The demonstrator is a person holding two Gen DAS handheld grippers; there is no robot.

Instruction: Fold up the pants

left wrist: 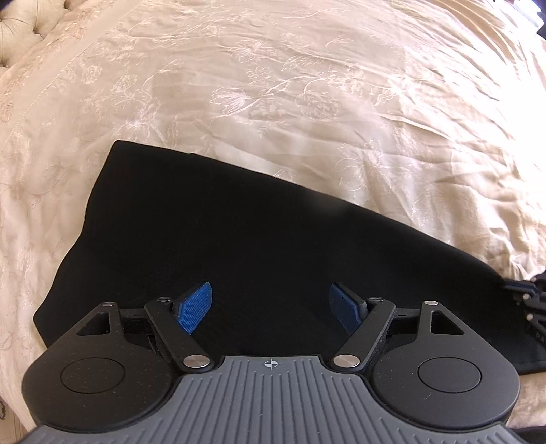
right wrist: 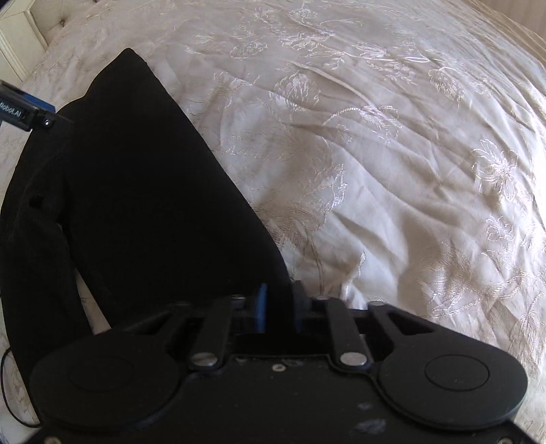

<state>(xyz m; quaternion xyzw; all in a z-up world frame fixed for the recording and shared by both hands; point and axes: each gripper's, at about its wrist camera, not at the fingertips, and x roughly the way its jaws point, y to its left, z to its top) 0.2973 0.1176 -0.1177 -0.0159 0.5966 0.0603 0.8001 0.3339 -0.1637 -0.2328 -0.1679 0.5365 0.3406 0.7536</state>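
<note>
Black pants [left wrist: 239, 239] lie on a cream embroidered bedspread [left wrist: 273, 85]. In the left wrist view my left gripper [left wrist: 271, 307] hovers over the dark cloth with its blue pads [left wrist: 194, 309] wide apart and nothing between them. At the right edge of that view the right gripper [left wrist: 525, 297] shows at the pants' edge. In the right wrist view the pants [right wrist: 143, 205] stretch away to the upper left. My right gripper [right wrist: 278, 307] is shut on the near edge of the pants, with black cloth pinched between the pads. The left gripper [right wrist: 27, 109] shows at the far left.
The bedspread [right wrist: 392, 153] is wrinkled and spreads wide to the right of the pants. A tufted headboard [left wrist: 13, 30] stands at the upper left corner. A thin black cord [right wrist: 6, 392] lies at the lower left of the right wrist view.
</note>
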